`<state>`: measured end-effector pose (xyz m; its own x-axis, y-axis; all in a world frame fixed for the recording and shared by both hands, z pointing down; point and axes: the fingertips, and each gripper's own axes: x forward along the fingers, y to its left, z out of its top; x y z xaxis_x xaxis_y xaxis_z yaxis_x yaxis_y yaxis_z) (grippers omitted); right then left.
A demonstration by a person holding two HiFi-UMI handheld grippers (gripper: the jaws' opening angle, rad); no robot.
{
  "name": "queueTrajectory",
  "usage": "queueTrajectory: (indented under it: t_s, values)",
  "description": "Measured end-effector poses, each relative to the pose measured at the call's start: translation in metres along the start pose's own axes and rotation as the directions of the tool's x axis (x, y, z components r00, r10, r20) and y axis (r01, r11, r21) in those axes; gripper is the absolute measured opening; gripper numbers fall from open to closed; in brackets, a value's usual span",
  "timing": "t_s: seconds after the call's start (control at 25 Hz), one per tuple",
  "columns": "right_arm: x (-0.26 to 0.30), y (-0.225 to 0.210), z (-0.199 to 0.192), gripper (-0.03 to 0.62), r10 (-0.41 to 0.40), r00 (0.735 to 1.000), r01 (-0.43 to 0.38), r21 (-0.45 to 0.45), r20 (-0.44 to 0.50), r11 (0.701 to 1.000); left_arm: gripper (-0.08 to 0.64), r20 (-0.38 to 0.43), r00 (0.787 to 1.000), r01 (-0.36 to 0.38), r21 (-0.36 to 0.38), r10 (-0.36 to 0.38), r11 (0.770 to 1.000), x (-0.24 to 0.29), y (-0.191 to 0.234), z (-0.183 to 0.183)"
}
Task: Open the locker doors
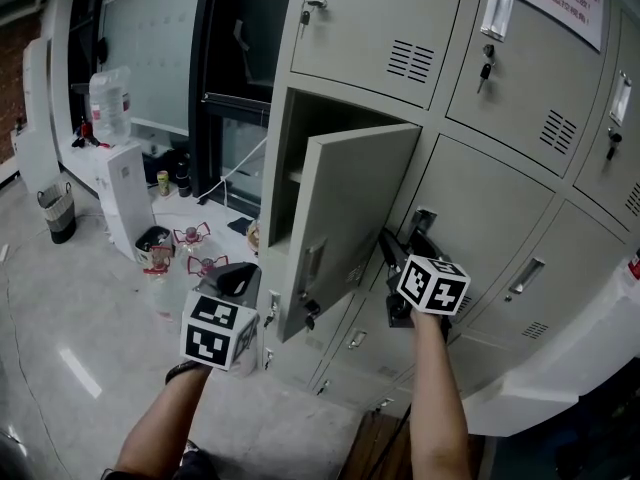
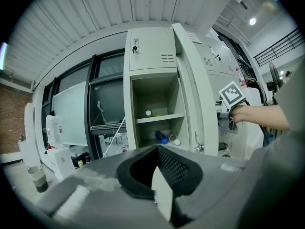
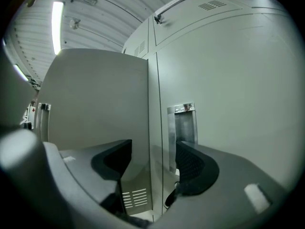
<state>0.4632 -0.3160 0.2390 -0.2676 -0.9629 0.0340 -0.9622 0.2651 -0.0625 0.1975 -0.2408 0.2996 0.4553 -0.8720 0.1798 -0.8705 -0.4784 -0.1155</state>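
One locker door (image 1: 345, 218) hangs open (the others remain shut); the right hand-held gripper (image 3: 152, 149) gapes at the next handle (image 3: 183, 123), and the left hand-held gripper (image 2: 157, 149) is closed, empty.

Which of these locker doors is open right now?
The leftmost column's door just under the top row: it is swung outward, while every other door in view sits flush and shut.

The grey painted-metal locker doors (image 1: 350, 218) looked smooth and matt, the recessed chrome handle (image 3: 183, 123) shiny, and the pale floor (image 1: 70, 338) at eight o'clock glossy.
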Motion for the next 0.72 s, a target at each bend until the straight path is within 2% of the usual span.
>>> queueTrajectory:
  t_s: [0.72]
  values:
    - [-0.03,0.018,-0.021,0.288,-0.035,0.999,0.035,-0.022,-0.022,0.999,0.004,-0.008,0.999,0.042,-0.01,-0.042,0.999,-0.012,-0.001,-0.014]
